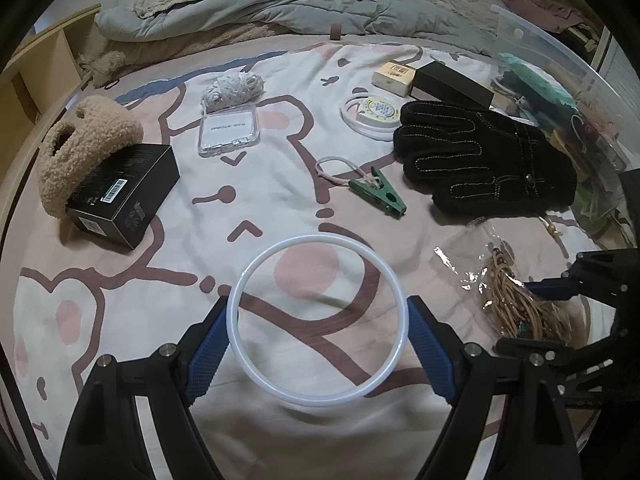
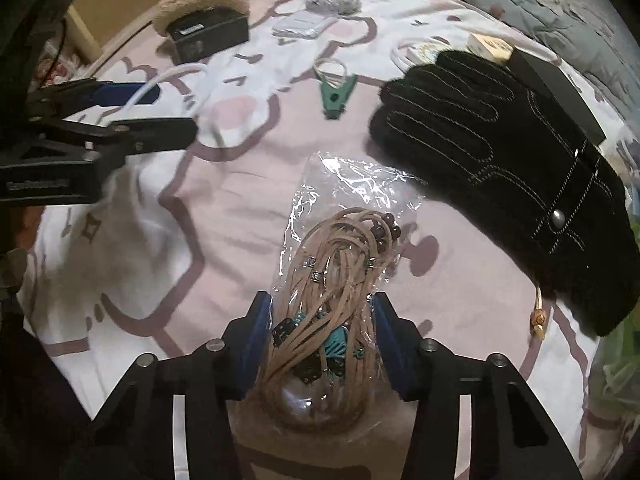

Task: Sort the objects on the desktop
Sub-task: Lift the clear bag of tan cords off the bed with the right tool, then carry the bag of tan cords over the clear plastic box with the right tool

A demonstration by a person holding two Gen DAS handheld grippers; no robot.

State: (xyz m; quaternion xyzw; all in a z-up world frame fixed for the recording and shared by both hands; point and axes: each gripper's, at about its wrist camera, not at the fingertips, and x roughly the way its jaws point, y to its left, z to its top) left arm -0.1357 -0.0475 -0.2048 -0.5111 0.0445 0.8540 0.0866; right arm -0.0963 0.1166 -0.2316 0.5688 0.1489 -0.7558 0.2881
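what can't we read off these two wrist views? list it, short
- Bin contents: left view, cut by the right edge, blurred through clear plastic.
- Case label: left view, print too small.
- Dark box: right view, half hidden by the glove.
- Left claw on the ring: pads at its rim, contact unclear.
- Cord bag: bottom hidden between the right claw pads.
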